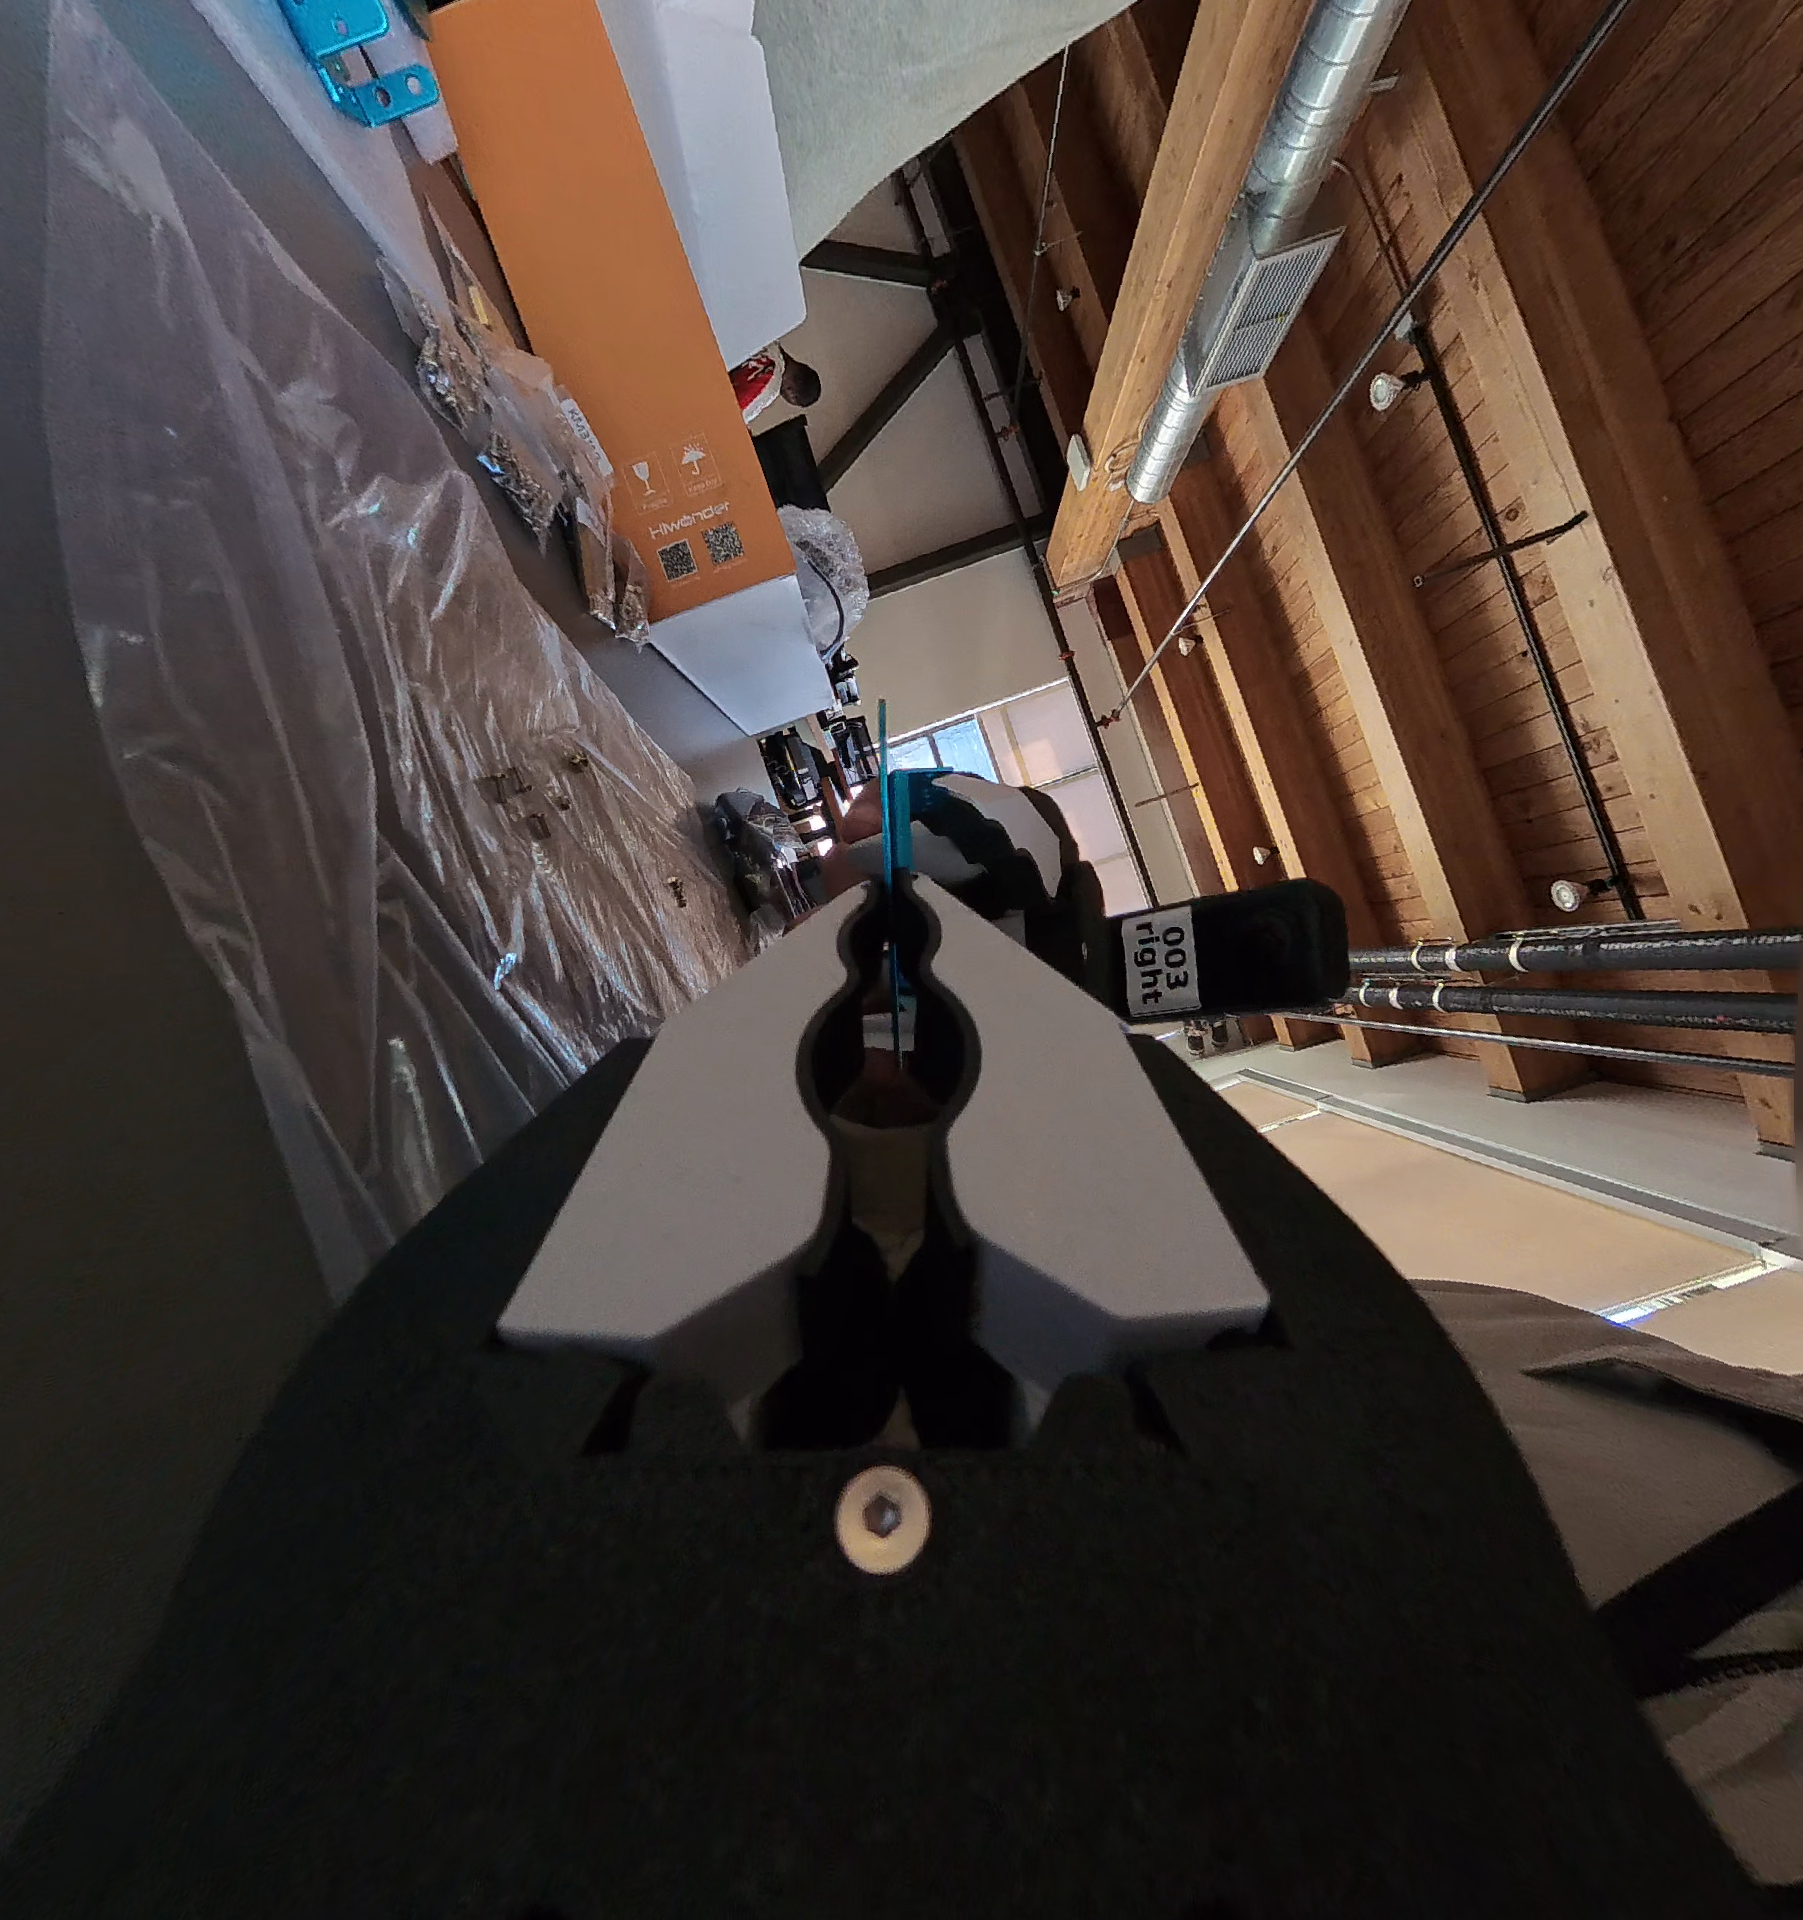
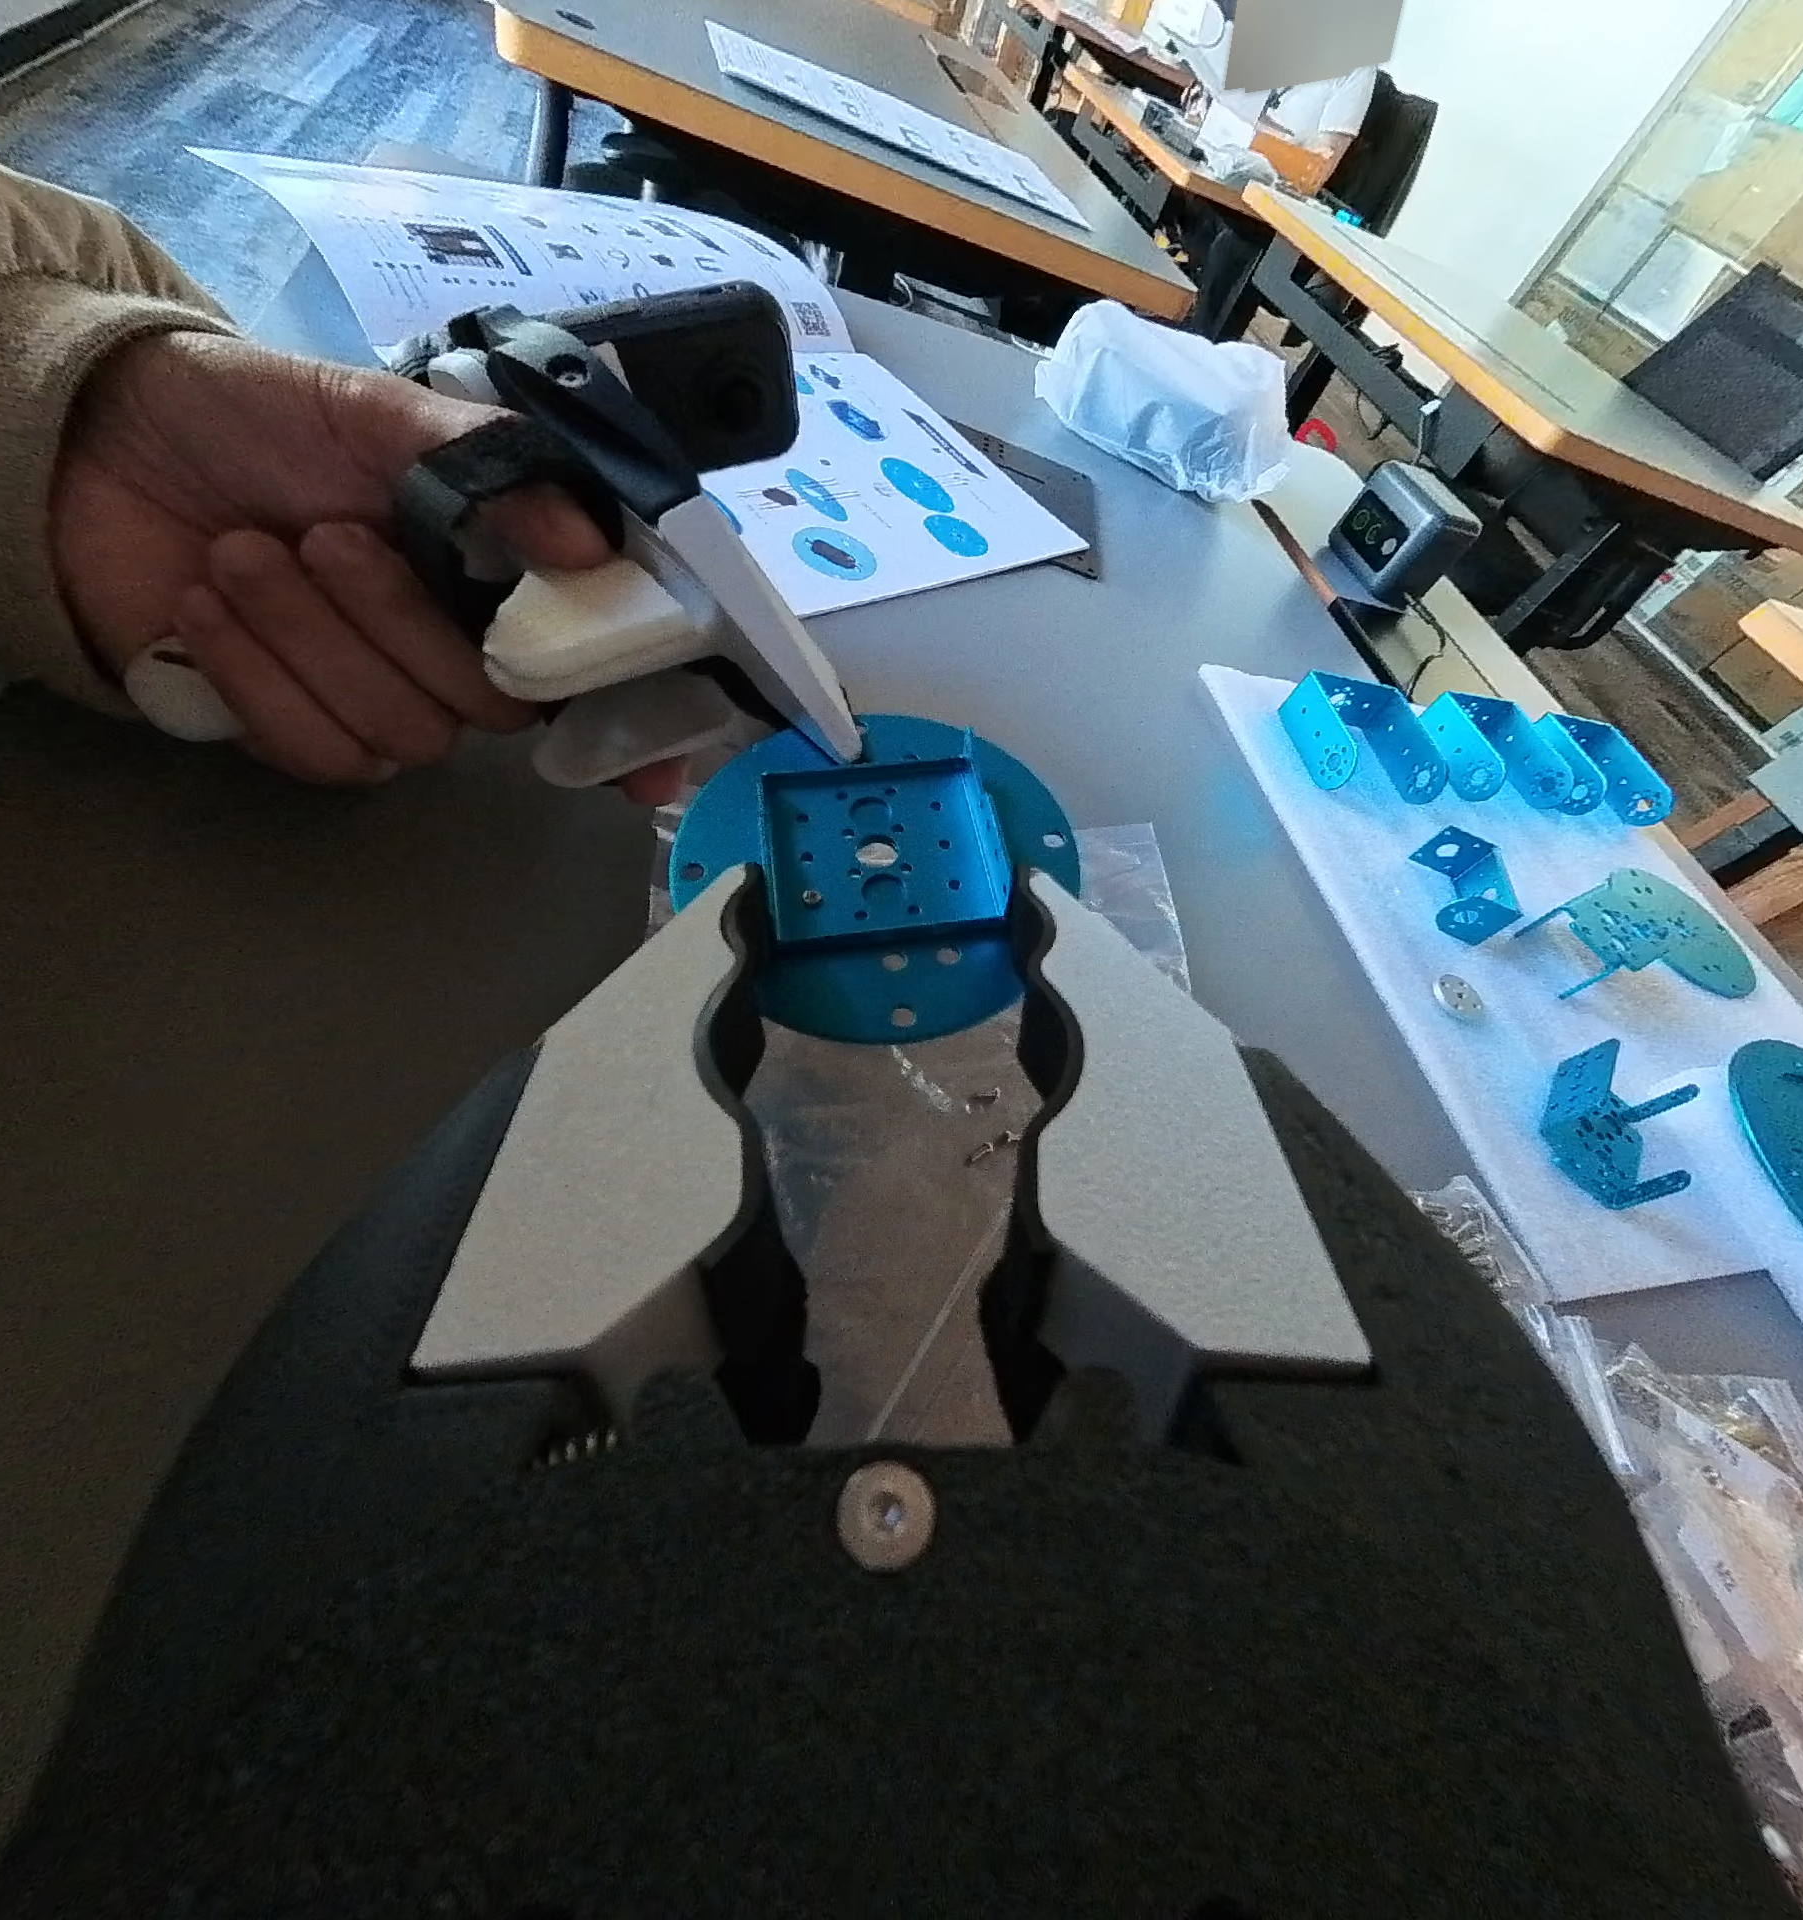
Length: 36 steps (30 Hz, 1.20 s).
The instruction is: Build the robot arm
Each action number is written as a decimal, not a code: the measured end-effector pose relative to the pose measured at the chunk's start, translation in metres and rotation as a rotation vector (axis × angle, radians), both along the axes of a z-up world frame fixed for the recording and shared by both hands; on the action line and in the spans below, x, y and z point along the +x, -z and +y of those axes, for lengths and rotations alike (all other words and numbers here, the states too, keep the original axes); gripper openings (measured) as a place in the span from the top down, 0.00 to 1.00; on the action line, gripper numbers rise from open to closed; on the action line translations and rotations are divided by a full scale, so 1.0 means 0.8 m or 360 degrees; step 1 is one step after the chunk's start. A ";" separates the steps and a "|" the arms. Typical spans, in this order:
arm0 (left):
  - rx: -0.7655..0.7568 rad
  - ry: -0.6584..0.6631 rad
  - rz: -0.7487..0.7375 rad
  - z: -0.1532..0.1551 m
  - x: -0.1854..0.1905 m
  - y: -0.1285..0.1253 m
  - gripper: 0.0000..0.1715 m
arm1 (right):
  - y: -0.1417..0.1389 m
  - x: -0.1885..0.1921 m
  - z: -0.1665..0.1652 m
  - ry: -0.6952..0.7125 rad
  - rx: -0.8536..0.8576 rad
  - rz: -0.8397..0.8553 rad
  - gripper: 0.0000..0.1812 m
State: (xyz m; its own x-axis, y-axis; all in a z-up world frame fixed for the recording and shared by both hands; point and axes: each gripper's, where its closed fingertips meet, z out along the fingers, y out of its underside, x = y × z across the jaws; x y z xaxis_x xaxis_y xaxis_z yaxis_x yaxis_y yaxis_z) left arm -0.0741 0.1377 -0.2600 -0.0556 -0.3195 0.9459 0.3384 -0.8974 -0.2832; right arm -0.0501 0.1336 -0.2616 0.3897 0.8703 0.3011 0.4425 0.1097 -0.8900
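From the left wrist view, the left gripper (image 1: pixel 902 904) is pinching its jaws together on the thin edge of a blue disc (image 1: pixel 895 831), which is showing edge-on as a narrow blue line running toward twelve o'clock from the fingertips. The right gripper (image 1: pixel 990 842) is sitting just beyond it at one o'clock, partly hidden, so its jaws cannot be read here. A table (image 1: pixel 3 727) under clear plastic sheeting (image 1: pixel 284 675) is tilting up the nine o'clock side, with an orange and white box (image 1: pixel 606 312) and small bags of hardware (image 1: pixel 523 457) at eleven o'clock. From the right wrist view, the right gripper (image 2: pixel 886 888) is holding its jaws apart, its fingertips flanking a blue square bracket (image 2: pixel 881 857) that is lying flat on the blue disc (image 2: pixel 876 997); whether the tips are touching the bracket I cannot tell. The bracket is a shallow perforated tray with raised walls, open face up, one corner pointing toward six o'clock. The left gripper (image 2: pixel 845 743), gripped by a hand (image 2: pixel 284 561), is clamping the disc's far rim at eleven o'clock. At three o'clock a white foam sheet (image 2: pixel 1396 935) is carrying more blue brackets (image 2: pixel 1479 758), and an instruction sheet (image 2: pixel 876 488) is lying at twelve o'clock.
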 end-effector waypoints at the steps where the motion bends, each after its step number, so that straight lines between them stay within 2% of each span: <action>1: -0.0003 0.0000 0.0002 0.000 0.000 0.000 1.00 | 0.000 0.000 0.000 -0.0001 -0.0004 0.0004 0.75; 13: -0.0025 -0.0021 0.0010 0.003 -0.001 0.003 1.00 | 0.002 0.000 0.000 0.0002 -0.0020 0.0024 0.73; 17: -0.0026 -0.0043 0.0005 0.006 -0.003 0.002 1.00 | -0.028 0.012 -0.004 0.0017 -0.0024 0.0203 0.68; 19: -0.0009 -0.0059 -0.0019 0.007 -0.005 -0.002 1.00 | -0.032 0.026 0.004 0.0072 -0.0181 0.0327 0.69; 23: 0.0055 -0.0108 -0.0113 0.013 -0.011 -0.019 1.00 | -0.017 0.027 0.006 0.0001 -0.0886 0.0641 0.70; 27: 0.0111 -0.0129 -0.0141 0.015 -0.014 -0.030 1.00 | -0.033 0.020 -0.005 -0.0262 -0.1427 0.1005 0.83; 30: 0.0079 -0.0089 -0.0175 0.012 -0.012 -0.029 1.00 | -0.039 0.020 -0.006 -0.0339 -0.1609 0.1172 0.91; 36: 0.0050 -0.0039 -0.0147 0.005 -0.004 -0.020 1.00 | -0.021 0.018 -0.006 -0.0277 -0.1764 0.1159 0.99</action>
